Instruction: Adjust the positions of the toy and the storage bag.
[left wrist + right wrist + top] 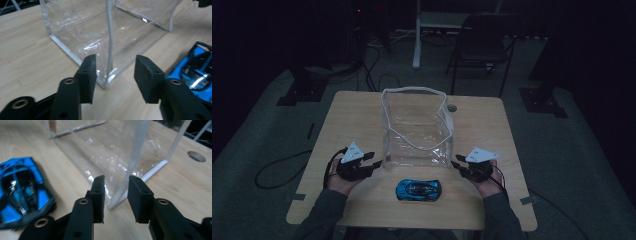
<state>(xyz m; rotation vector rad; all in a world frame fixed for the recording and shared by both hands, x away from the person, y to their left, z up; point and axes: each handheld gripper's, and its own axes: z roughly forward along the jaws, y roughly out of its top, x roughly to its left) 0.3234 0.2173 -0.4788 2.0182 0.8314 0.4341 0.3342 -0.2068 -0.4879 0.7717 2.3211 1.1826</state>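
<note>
Two sleeves at the near edge of the table [362,107], one hand on each gripper.

Blue toy car [418,190] between the hands, close to the near edge, lying on its wheels, long side left to right. Touched by nothing. Seen again, blurry, at the right in the left gripper view [193,72] and at the left in the right gripper view [21,192].

Left gripper [373,165] a bit farther in, left of the car, pointing at the near left corner of the bag [417,127]. Jaws partly open, holding nothing. In the left gripper view [115,75], the bag's white corner edge seen in the gap between the jaws, just past the tips, not pinched.

Right gripper [456,164] right of the car, pointing at the near right corner of the bag. Jaws open a little less wide, holding nothing. In the right gripper view [116,192], the bag's corner edge standing right in front of the gap, not squeezed.

Bag in the middle of the table, just past the car and apart from it. Clear plastic with white edges, standing up, top open, nothing seen inside.

Small round hole [452,108] in the table just right of the bag's far side.

Far off on the dark floor, a chair [482,42] and some cables.
</note>
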